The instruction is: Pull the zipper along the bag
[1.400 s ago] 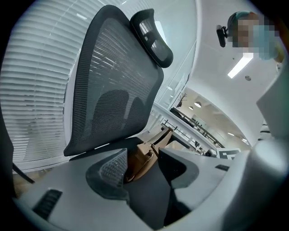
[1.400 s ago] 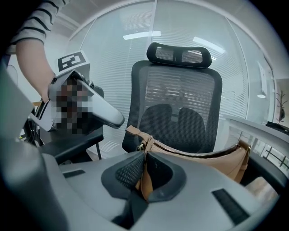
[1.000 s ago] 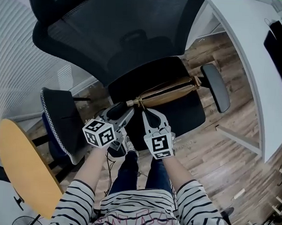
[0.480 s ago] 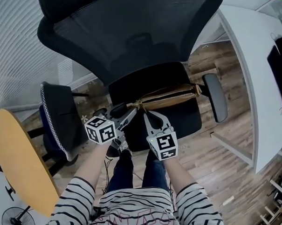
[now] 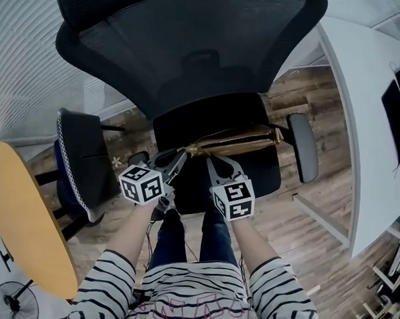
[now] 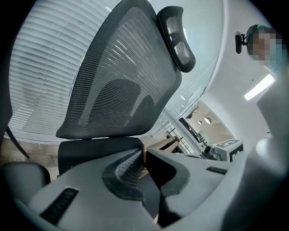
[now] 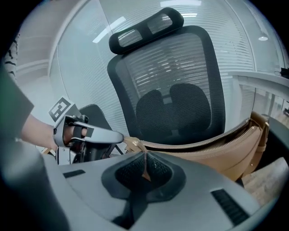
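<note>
My left gripper [image 5: 180, 156] has just clamped its jaws on the tan leather bag [image 5: 237, 140]. My right gripper [image 5: 212, 161] pinches the zipper pull [image 7: 144, 164]. A black mesh office chair [image 5: 191, 56] rises beyond both.

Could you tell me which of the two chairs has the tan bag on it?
The large mesh-backed office chair ahead; the bag lies across its seat. The smaller chair at left has no bag.
</note>
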`<action>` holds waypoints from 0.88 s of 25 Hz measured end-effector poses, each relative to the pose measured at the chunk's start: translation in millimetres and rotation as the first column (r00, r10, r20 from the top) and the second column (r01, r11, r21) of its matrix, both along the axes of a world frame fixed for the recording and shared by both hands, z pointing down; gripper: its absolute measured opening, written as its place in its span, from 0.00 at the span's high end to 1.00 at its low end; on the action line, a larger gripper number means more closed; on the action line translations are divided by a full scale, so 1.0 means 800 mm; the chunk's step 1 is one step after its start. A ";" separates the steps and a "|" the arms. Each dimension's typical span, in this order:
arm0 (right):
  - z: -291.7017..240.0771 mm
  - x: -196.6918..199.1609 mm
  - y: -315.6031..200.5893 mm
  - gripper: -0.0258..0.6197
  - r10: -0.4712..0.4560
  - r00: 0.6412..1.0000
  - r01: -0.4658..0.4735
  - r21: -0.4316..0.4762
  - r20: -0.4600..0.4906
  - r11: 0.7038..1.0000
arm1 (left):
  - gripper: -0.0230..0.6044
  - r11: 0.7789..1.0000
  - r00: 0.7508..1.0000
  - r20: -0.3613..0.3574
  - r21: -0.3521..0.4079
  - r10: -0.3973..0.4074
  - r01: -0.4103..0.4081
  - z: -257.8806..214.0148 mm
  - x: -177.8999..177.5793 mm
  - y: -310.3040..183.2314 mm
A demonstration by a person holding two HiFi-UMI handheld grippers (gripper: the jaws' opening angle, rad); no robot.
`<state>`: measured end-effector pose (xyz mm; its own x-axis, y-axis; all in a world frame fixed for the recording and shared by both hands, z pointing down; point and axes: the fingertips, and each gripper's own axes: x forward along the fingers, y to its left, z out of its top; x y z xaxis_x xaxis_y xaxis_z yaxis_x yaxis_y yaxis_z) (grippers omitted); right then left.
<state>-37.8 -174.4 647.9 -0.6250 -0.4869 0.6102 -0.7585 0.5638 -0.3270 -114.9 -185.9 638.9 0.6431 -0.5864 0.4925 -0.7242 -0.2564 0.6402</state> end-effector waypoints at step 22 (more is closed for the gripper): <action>0.014 0.042 -0.028 0.91 0.010 0.993 -0.014 -0.033 -0.116 0.999 | 0.89 0.991 0.974 0.184 0.010 -0.135 0.136 0.005 0.003 -0.001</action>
